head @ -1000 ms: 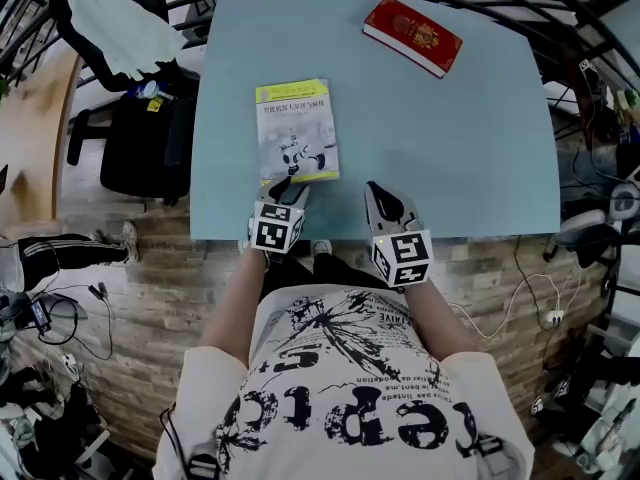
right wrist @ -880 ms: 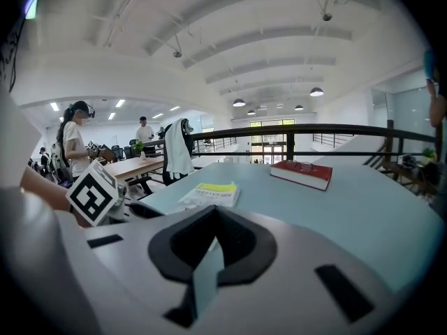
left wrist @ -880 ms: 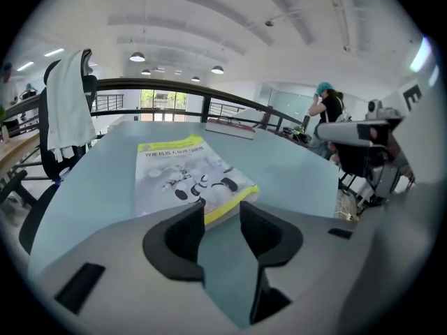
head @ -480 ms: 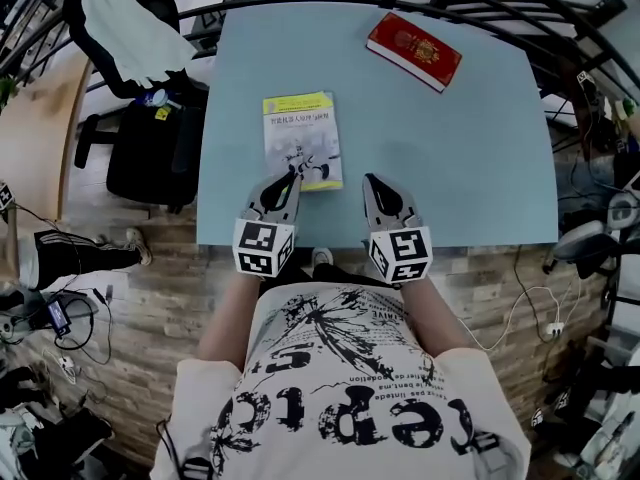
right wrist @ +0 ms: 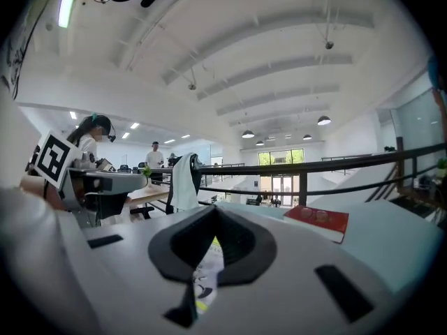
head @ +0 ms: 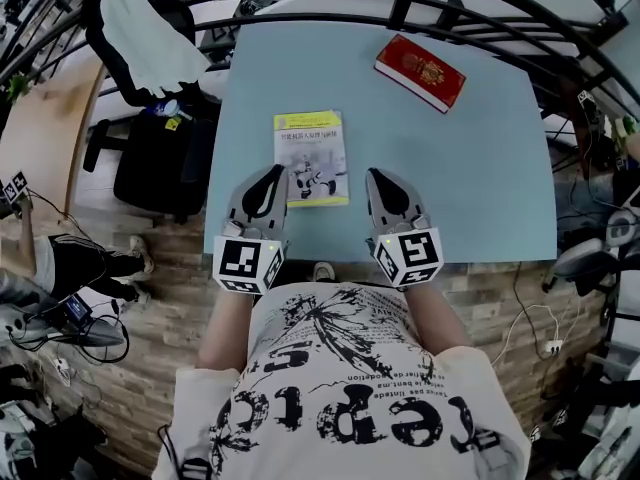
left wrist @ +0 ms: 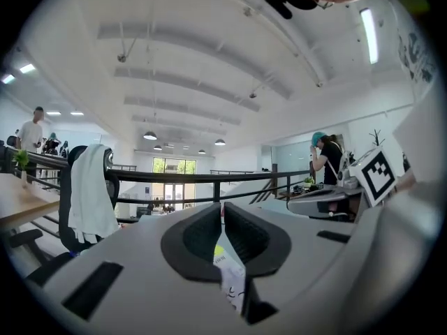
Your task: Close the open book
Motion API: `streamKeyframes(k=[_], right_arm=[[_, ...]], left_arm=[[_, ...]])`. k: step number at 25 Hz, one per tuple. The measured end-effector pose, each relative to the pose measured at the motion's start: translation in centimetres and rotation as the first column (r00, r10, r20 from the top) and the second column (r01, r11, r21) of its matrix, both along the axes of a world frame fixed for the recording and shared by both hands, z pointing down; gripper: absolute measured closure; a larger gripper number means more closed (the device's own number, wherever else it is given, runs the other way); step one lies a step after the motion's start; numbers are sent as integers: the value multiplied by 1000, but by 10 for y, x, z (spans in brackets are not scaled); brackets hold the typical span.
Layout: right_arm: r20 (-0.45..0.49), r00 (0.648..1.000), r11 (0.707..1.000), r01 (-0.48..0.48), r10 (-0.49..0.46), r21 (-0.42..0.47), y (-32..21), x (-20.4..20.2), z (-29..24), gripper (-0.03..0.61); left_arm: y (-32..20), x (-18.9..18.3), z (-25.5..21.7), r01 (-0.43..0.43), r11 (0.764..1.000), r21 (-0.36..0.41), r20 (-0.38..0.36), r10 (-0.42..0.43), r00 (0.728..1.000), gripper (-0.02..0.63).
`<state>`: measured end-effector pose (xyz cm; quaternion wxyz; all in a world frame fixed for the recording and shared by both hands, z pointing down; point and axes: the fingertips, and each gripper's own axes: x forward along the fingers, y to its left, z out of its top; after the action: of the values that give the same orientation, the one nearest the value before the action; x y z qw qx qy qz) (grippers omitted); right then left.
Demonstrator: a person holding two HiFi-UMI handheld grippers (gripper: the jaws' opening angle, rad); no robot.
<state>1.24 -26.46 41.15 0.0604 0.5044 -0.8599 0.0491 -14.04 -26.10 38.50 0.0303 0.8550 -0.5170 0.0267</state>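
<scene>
Book (head: pixel 312 158) is closed already, lying cover-up on the blue surface (head: pixel 480 178) near its front edge, pretty much between the two grippers. Left gripper (head: pixel 276 173) is closing its jaws, down to a thin slit with nothing in them. Right gripper (head: pixel 373 176) has its jaws pinched together, empty too. A red book (head: pixel 420 71) sits well apart, toward the far right corner.

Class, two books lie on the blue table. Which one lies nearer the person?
The yellow-and-white book, close to the near edge of the table; the red book lies by the far right corner.
</scene>
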Motion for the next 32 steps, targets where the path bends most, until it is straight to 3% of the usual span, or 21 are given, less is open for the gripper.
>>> streamKeyframes(k=[6,32], right_arm=[[-28,1000,999,14,-13,48,-8,-5,-11,571],[-55,998,998,33,-30,54,-10,-14,-5,572]], left_arm=[[-3,-1,0,-12,1000,-2,1,12,1000,586],[-16,-9,10,23,998,-57,24,-22,999,585]])
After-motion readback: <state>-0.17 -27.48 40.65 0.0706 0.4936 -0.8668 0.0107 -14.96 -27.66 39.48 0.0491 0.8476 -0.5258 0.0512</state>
